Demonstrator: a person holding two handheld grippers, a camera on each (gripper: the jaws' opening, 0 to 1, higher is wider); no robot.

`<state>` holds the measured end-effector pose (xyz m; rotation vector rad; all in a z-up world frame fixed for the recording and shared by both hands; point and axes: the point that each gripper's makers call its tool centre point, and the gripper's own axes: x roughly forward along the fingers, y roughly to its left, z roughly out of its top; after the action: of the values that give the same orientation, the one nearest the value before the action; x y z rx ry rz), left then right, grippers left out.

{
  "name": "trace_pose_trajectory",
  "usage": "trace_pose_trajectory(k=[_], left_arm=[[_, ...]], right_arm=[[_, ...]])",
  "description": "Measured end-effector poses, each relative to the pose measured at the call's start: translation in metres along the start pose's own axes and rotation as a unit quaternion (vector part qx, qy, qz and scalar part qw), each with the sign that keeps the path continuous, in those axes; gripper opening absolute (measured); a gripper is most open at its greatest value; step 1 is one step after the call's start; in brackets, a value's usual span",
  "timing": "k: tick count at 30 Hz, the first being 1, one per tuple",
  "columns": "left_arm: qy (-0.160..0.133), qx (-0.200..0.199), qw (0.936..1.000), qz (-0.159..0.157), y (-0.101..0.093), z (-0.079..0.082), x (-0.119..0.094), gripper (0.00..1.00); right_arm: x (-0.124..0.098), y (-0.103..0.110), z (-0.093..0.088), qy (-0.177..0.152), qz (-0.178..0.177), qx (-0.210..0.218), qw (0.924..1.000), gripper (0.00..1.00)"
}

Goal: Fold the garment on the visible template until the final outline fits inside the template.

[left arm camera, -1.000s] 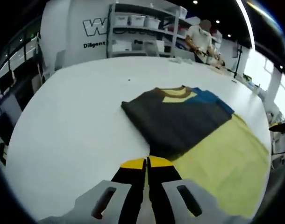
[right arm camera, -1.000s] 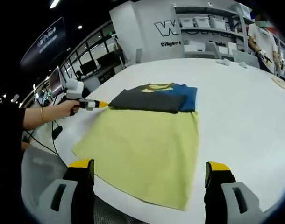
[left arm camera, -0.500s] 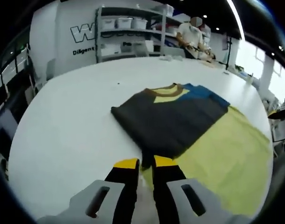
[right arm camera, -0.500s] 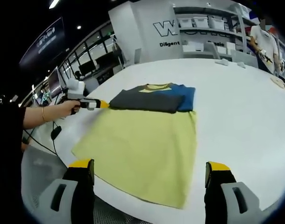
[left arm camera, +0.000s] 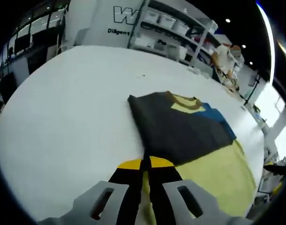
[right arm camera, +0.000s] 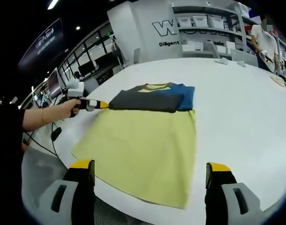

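Left gripper view: the left gripper (left arm camera: 145, 163) has its jaws pressed together at the near corner of the folded dark T-shirt (left arm camera: 180, 126), which lies on one end of the yellow-green template (right arm camera: 143, 152) on the white table (left arm camera: 63, 108). The right gripper (right arm camera: 150, 169) hovers, jaws spread wide, holding nothing.

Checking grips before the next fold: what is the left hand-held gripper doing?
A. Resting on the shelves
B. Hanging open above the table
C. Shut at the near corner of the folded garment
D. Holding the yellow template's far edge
C: the left hand-held gripper has its jaws together at the folded garment's near corner.
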<state>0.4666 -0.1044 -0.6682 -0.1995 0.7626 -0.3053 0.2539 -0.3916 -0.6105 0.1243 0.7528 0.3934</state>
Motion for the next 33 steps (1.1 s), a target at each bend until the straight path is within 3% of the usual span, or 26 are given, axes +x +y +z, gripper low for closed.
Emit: trace_pose_trajectory(k=[11,15,17,21,26,33], left_arm=[[-0.007,0.018,0.9998,-0.006,0.004,0.003,0.0,0.0],[0.0,0.075,0.997,0.019,0.019,0.003,-0.006,0.0],[-0.005,0.074,0.9972,-0.012,0.012,0.003,-0.004,0.0],[-0.019,0.087,0.9959,-0.018,0.01,0.011,-0.008,0.01],[-0.036,0.091,0.9945,-0.038,-0.005,0.024,-0.006,0.12],[-0.015,0.119,0.9926,-0.02,-0.004,0.022,0.009,0.15]], right_arm=[[-0.003,-0.004,0.002,-0.001,-0.007,0.001,1.0,0.98],[-0.004,-0.005,0.005,-0.006,-0.008,-0.002,0.9999,0.98],[-0.002,-0.004,0.005,-0.006,-0.006,-0.003,1.0,0.98],[0.002,0.0,0.005,-0.002,-0.001,-0.005,1.0,0.98],[0.004,0.001,0.007,-0.002,0.004,-0.009,1.0,0.98],[-0.001,-0.005,0.004,-0.001,-0.002,-0.005,1.0,0.98]])
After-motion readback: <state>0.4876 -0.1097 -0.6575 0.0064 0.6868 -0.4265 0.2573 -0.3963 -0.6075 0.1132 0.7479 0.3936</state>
